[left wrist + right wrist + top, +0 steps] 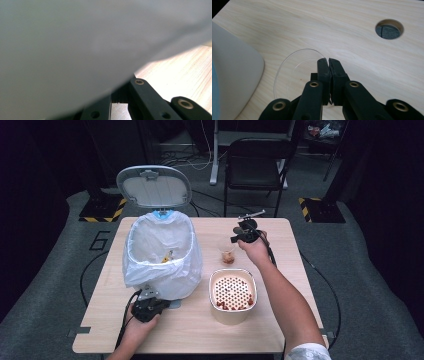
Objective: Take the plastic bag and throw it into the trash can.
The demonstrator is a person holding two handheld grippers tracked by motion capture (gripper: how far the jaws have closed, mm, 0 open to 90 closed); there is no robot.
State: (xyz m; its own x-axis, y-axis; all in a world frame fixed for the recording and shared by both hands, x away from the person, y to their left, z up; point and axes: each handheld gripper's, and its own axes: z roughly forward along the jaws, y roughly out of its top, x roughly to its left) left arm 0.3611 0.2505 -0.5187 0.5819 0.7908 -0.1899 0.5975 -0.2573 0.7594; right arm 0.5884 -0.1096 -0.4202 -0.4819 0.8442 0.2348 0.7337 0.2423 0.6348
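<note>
Right gripper (328, 60) shut on clear cup (287, 75) rim, left gripper (148, 307) shut by bin (160, 255)

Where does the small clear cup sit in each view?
High view: clear cup right of centre, beside the white bin bag.
Left gripper view: the bin bag up close, table beyond.
Right gripper view: cup lower centre, rim at the jaw tips.
Shared landmark: the bin bag, at left there.

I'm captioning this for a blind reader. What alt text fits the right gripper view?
Black tongs, shut, pinch the rim of a clear plastic cup on a light wooden table. A grey bin curves in at the left, and a round hole pierces the tabletop at upper right.
</note>
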